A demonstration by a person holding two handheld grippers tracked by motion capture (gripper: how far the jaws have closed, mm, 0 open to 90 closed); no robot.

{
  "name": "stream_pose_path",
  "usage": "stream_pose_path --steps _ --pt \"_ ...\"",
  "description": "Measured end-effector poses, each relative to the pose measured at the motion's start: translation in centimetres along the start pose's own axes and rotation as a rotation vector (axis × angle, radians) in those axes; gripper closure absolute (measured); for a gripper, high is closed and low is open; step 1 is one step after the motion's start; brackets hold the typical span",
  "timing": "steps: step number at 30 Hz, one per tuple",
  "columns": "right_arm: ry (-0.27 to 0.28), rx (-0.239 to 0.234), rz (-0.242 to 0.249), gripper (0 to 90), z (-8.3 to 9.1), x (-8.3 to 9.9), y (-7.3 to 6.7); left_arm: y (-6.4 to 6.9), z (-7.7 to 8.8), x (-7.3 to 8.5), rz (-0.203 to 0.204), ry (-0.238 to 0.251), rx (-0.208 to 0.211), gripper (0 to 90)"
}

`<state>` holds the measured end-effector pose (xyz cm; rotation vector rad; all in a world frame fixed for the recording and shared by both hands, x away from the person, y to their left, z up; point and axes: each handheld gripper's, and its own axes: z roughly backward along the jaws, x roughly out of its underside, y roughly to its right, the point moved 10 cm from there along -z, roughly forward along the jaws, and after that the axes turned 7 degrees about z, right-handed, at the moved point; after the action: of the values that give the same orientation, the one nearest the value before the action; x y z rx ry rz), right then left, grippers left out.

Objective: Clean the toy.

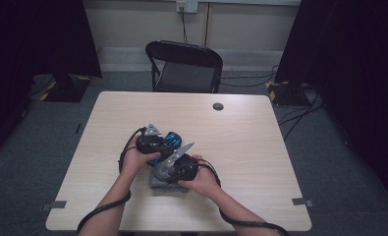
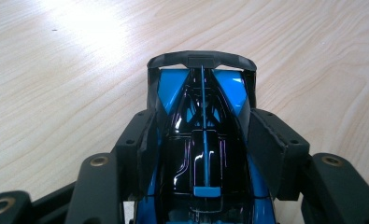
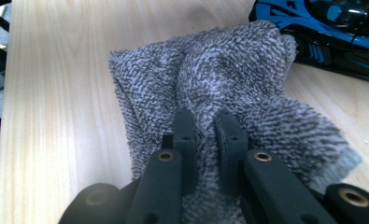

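Note:
A glossy blue and black toy car sits between the pads of my left gripper, which is shut on its body; the car's black rear wing points away over the wooden table. In the high view the left gripper holds the car near the table's middle. My right gripper is shut on a bunched fold of a grey terry cloth lying on the table. Just beyond the cloth's far right corner lies the car. Seen from above, the right gripper sits over the cloth.
A small dark round cap is set in the table near its far edge. A black folding chair stands behind the table. Cables trail on the carpet at the right and from both grippers.

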<state>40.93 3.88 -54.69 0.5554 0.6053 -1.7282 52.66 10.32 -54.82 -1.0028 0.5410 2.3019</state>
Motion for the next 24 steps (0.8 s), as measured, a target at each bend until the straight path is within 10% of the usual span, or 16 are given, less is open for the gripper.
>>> stream_pose_path --steps 24 --pt "0.068 0.224 -0.157 81.5 7.4 2.3 6.2 -0.1 -0.1 0.0 -0.01 0.003 0.0 43.5"
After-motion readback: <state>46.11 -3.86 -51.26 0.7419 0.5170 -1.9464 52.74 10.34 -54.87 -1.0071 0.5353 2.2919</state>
